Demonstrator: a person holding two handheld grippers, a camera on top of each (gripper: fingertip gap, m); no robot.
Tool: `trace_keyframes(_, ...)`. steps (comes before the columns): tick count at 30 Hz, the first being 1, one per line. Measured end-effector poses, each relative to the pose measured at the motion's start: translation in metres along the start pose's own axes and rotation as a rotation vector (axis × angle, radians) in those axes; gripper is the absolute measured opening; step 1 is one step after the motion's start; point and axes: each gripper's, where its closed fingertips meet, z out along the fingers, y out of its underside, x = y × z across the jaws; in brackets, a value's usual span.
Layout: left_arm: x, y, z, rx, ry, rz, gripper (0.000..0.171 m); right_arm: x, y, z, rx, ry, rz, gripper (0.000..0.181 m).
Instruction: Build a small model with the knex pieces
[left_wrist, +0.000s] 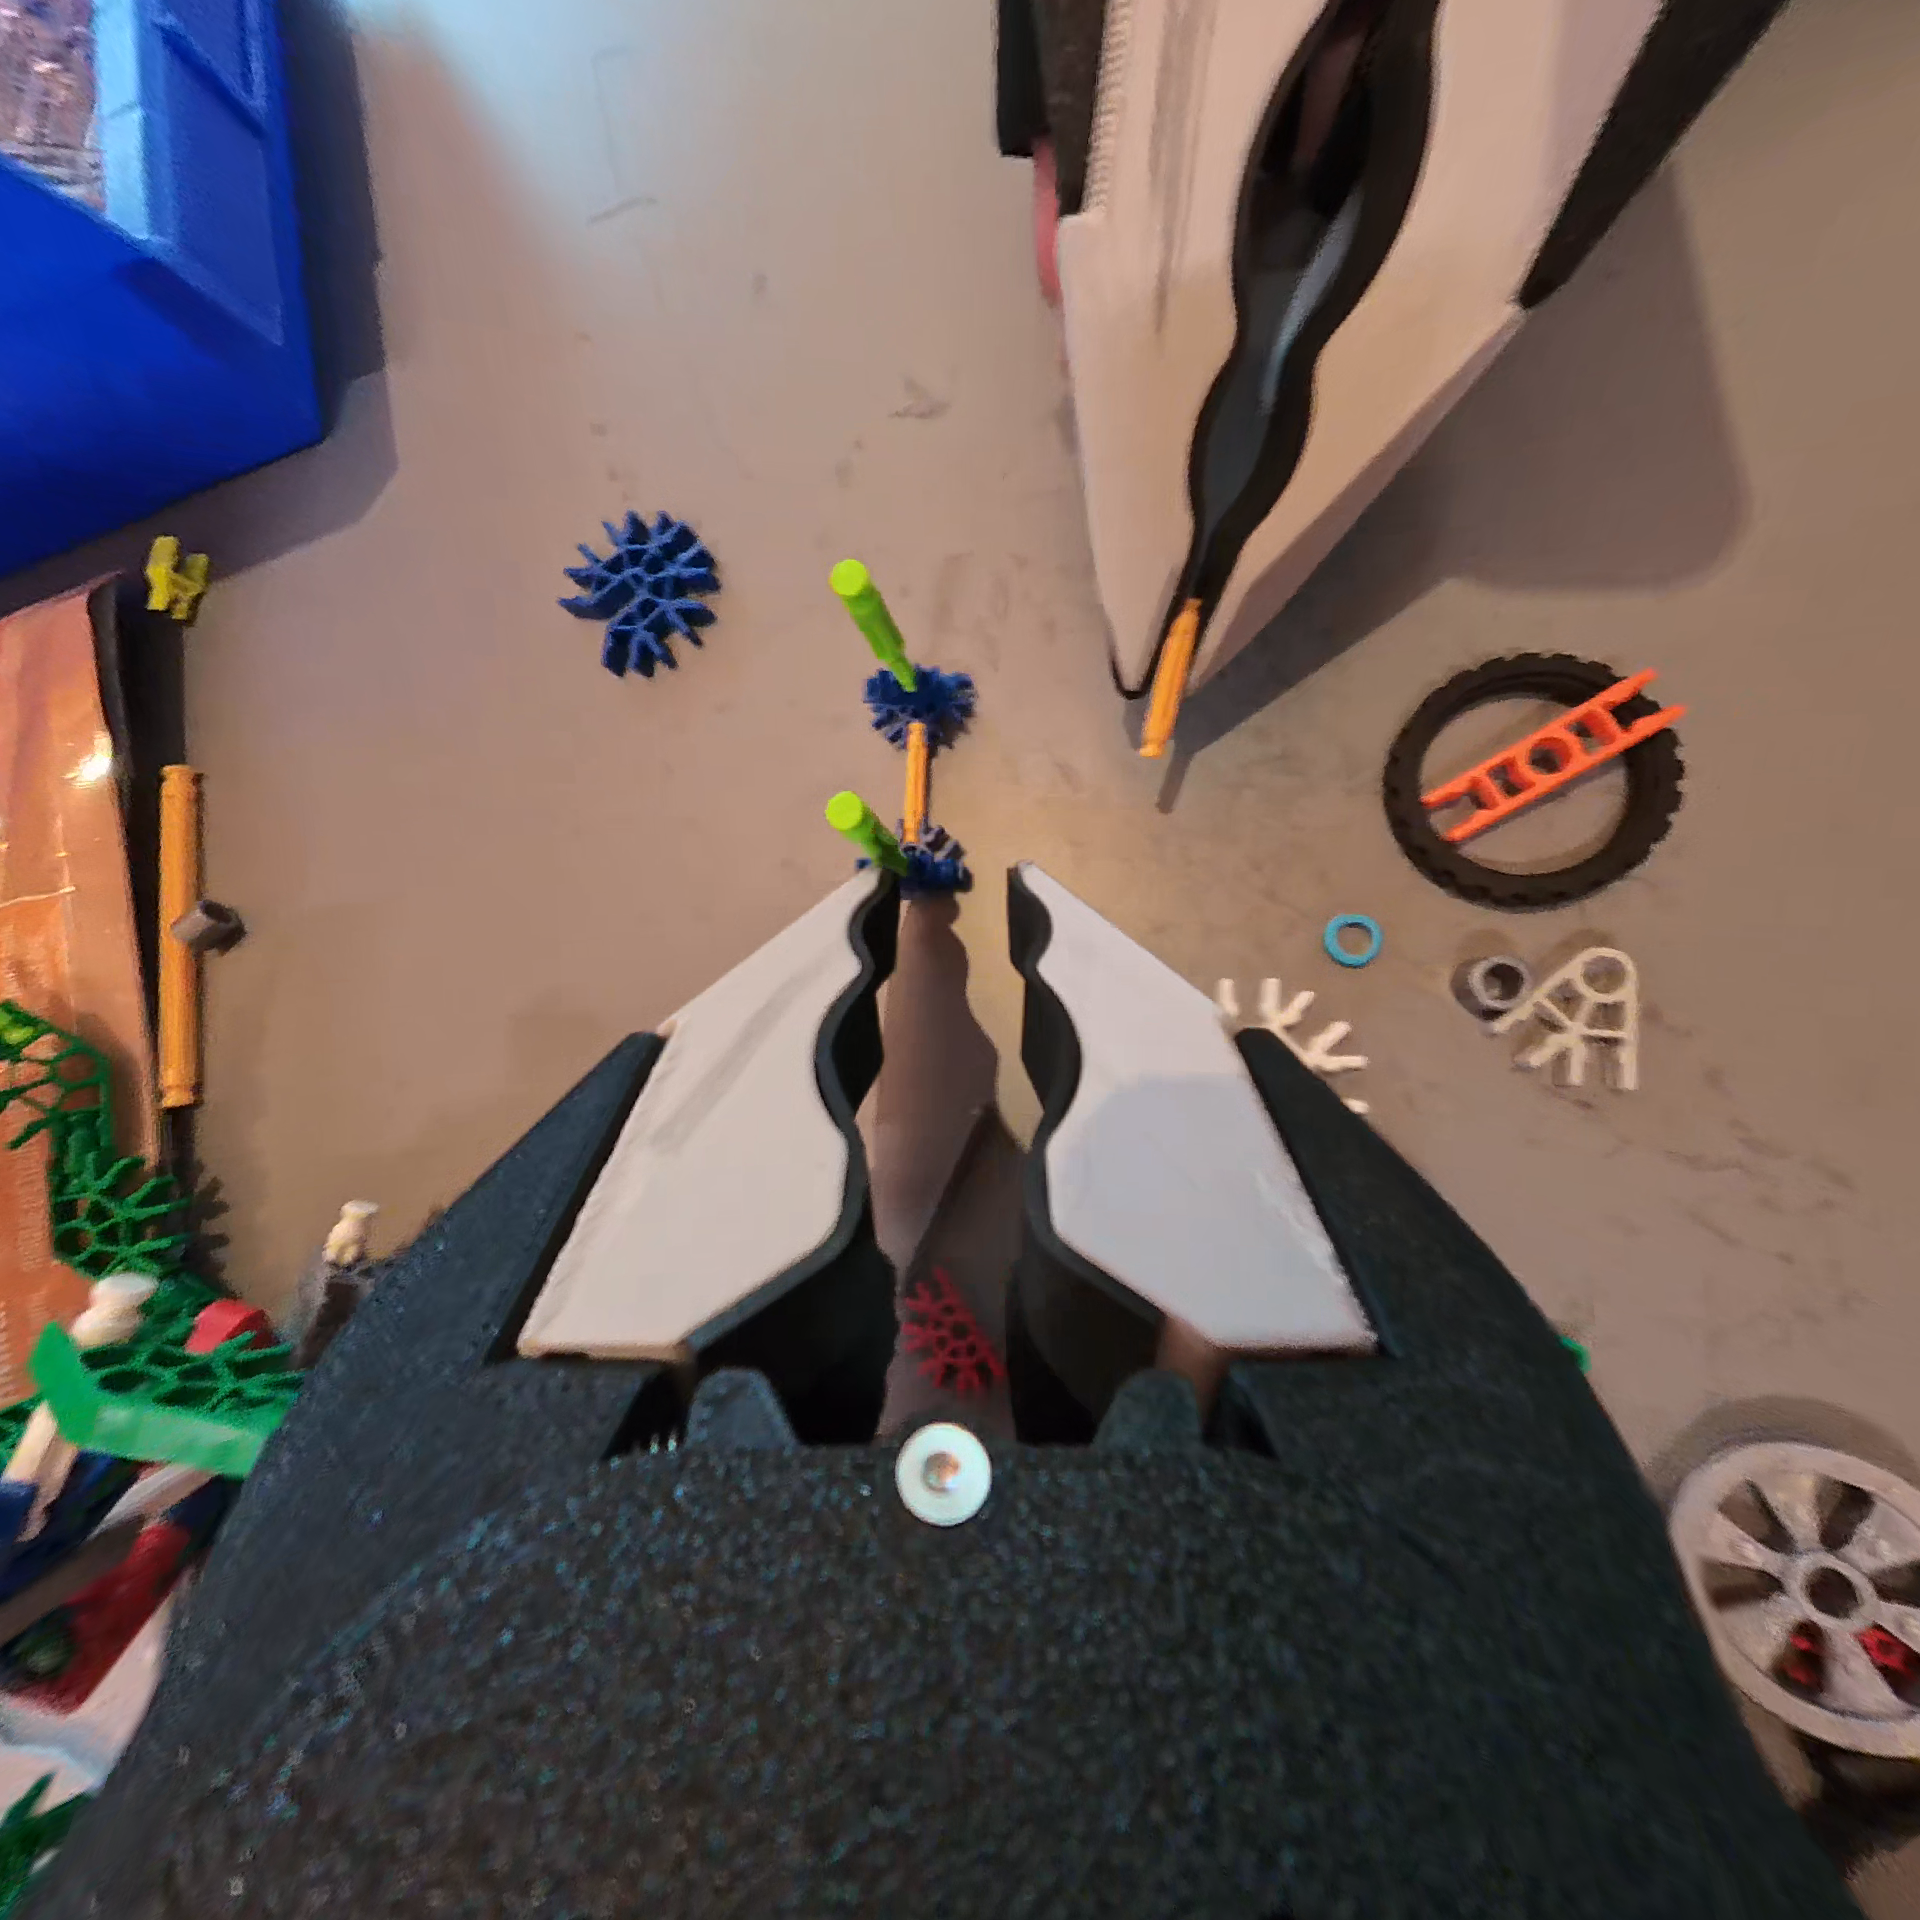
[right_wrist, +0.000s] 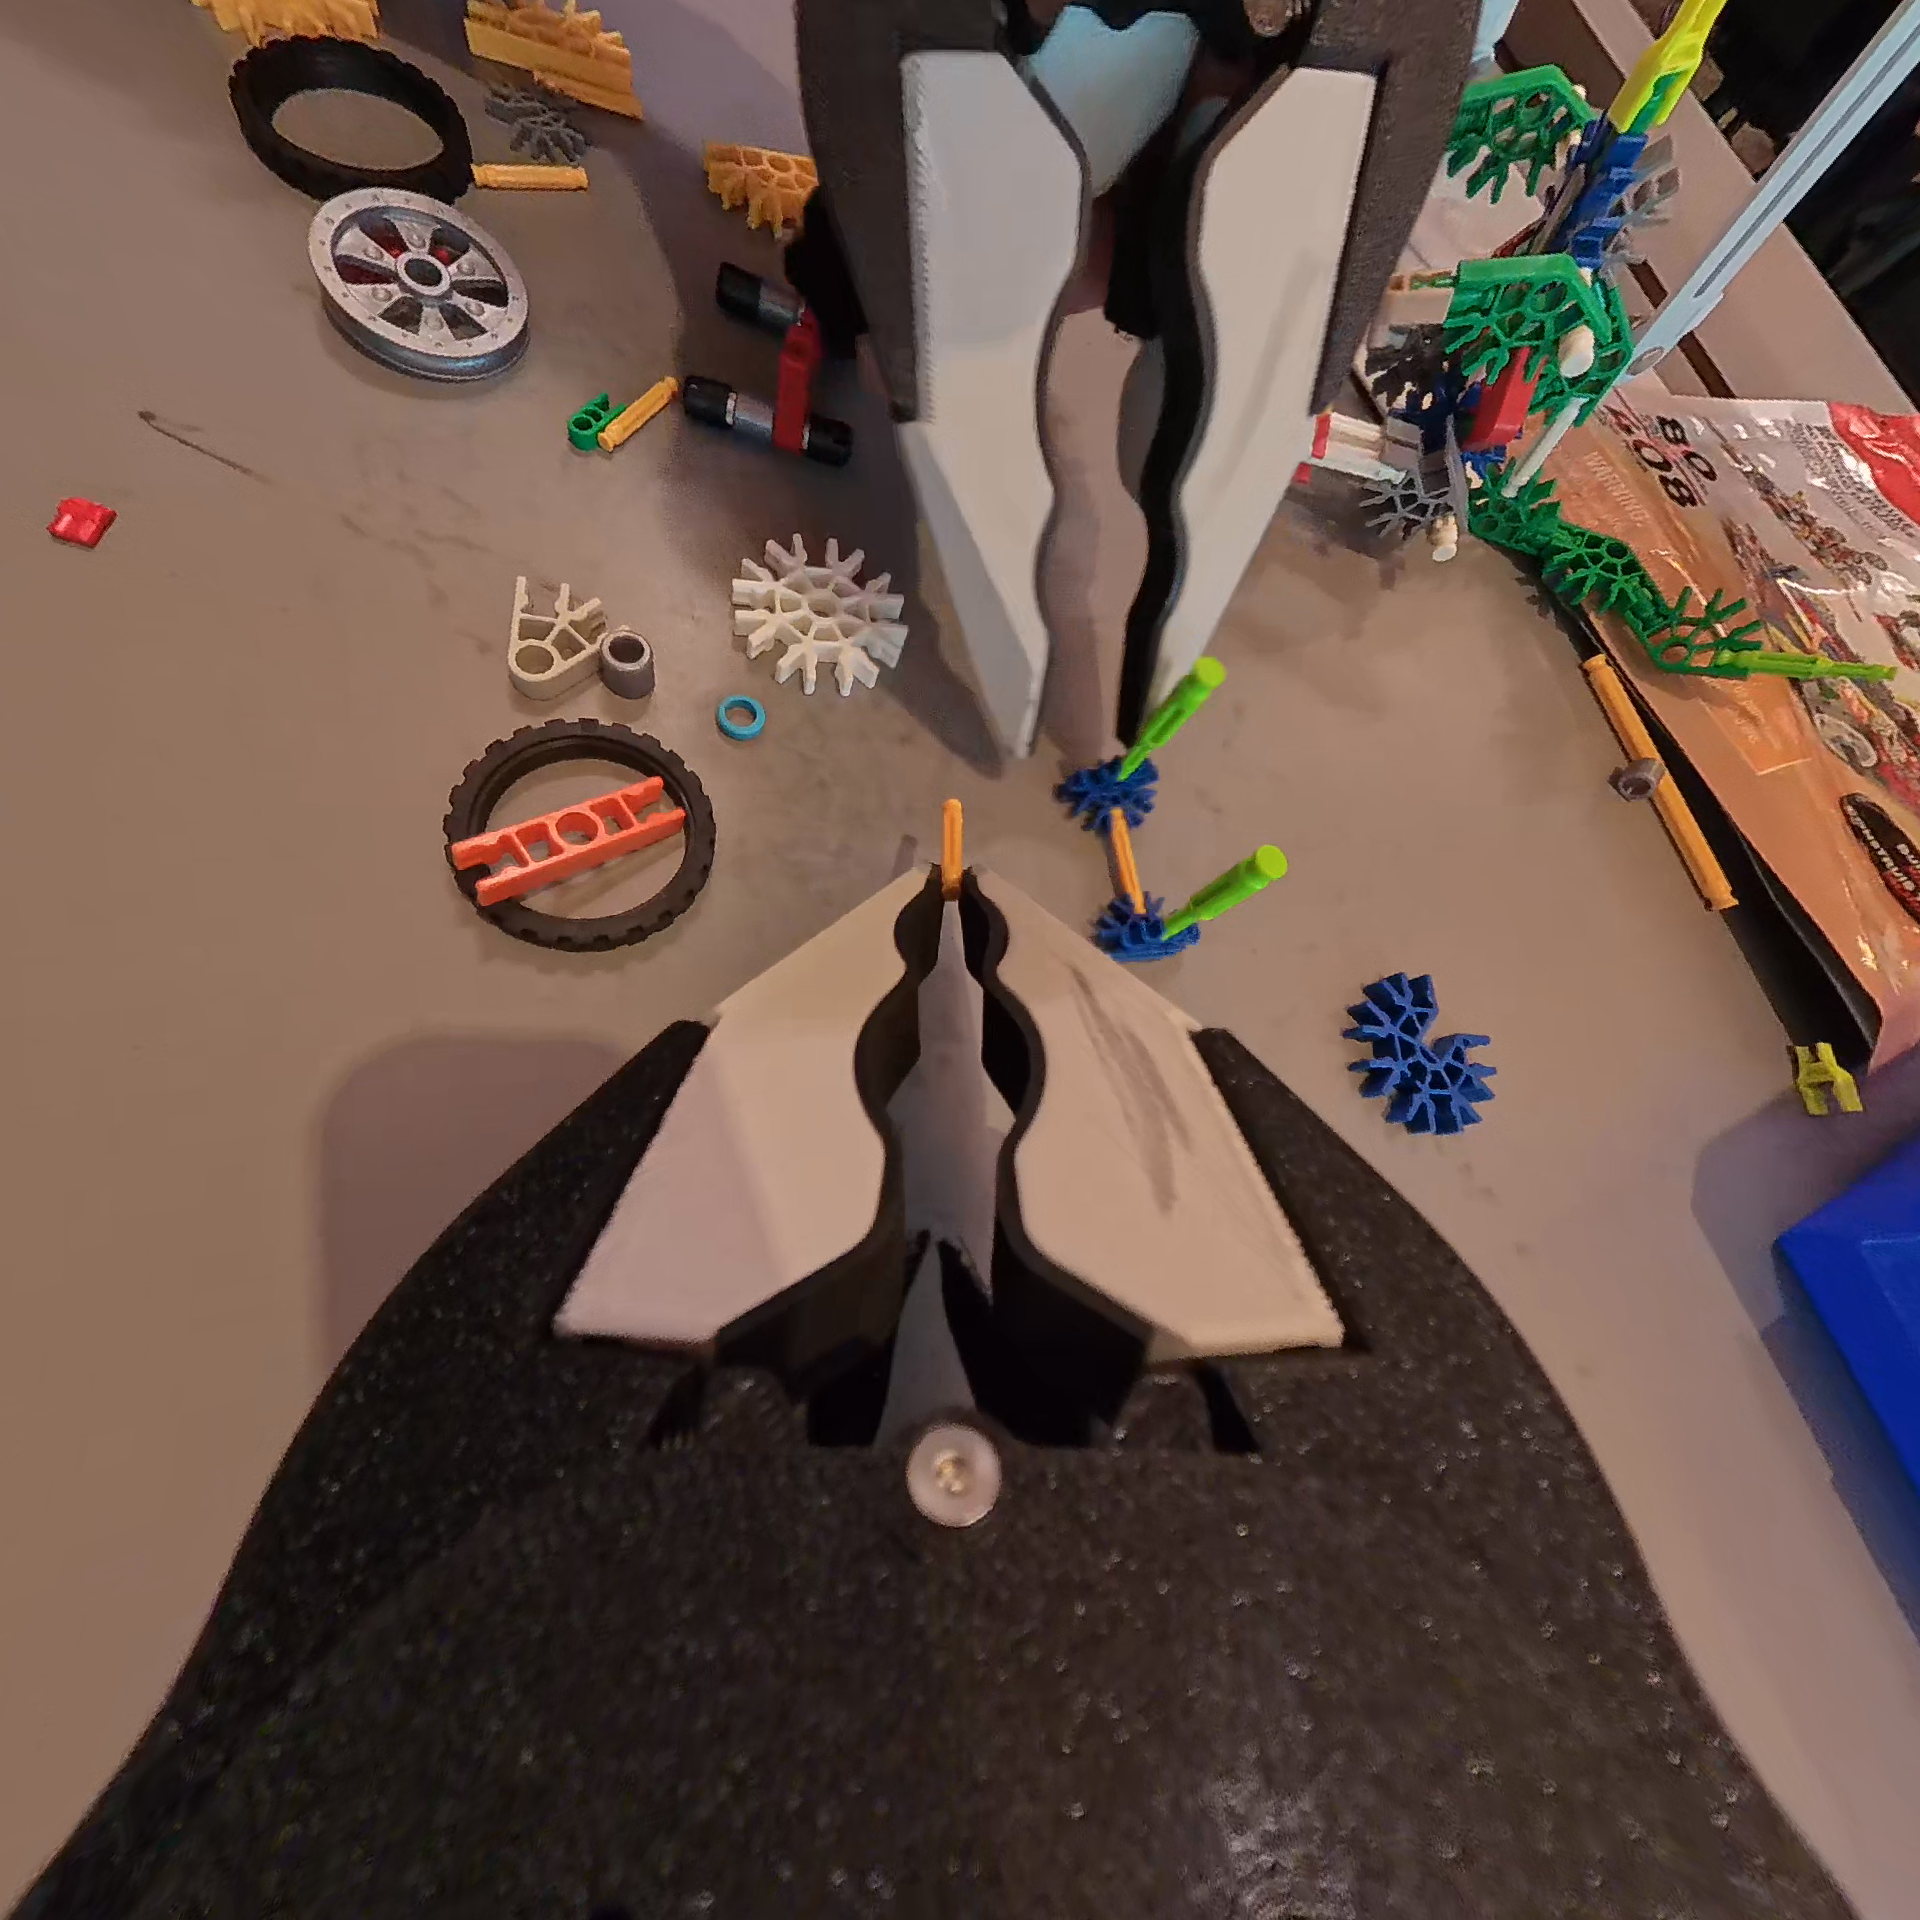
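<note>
A small assembly lies on the grey table (left_wrist: 623, 935): two blue star connectors (left_wrist: 920, 701) (right_wrist: 1107, 790) joined by a short orange rod (left_wrist: 914, 774), each with a lime green rod (left_wrist: 871, 623) (right_wrist: 1221, 894) standing up from it. My left gripper (left_wrist: 951, 883) is open, its left fingertip touching the nearer blue connector (left_wrist: 935, 864); it also shows in the right wrist view (right_wrist: 1075, 738). My right gripper (right_wrist: 951, 883) is shut on a short orange rod (right_wrist: 951, 844), held just left of the assembly; it shows in the left wrist view (left_wrist: 1169, 665) too.
A loose blue connector (right_wrist: 1418, 1055), a black tyre (right_wrist: 488, 758) around an orange-red piece (right_wrist: 566, 842), a white connector (right_wrist: 821, 613), a teal ring (right_wrist: 740, 717), a silver wheel (right_wrist: 416, 281). A green model (right_wrist: 1538, 343), a booklet (right_wrist: 1766, 623) and a blue box (right_wrist: 1860, 1299) stand right. The left gripper's tips are roughly 5 cm from the right gripper's. The orange-red piece (right_wrist: 566, 842) is about 7 cm from my right fingertips. My left wrist view (left_wrist: 1562, 736) looks at it from another angle.
</note>
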Motion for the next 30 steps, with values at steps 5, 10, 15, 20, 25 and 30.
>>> trace_keyframes(5,0.024,-0.009,-0.006,0.023,0.09,0.039,0.019,0.001,0.001,0.0,-0.002,0.004,0.004,0.002)
trace_keyframes(10,0.001,0.0,-0.008,-0.005,0.009,0.018,0.023,0.003,0.002,-0.001,-0.006,0.012,0.013,0.002)
trace_keyframes(15,0.002,0.0,0.002,0.0,0.003,0.045,0.023,0.003,0.003,0.0,-0.01,0.012,0.015,0.002)
trace_keyframes(20,0.003,0.002,0.007,-0.011,-0.001,0.057,0.023,0.003,0.005,0.0,-0.019,0.013,0.012,0.002)
trace_keyframes(25,0.004,0.002,0.009,-0.012,0.003,0.059,0.019,0.003,0.006,0.0,-0.028,0.015,0.01,0.002)
trace_keyframes(30,0.008,0.001,0.009,-0.017,0.012,0.069,0.012,0.004,0.007,0.0,-0.033,0.017,0.01,0.002)
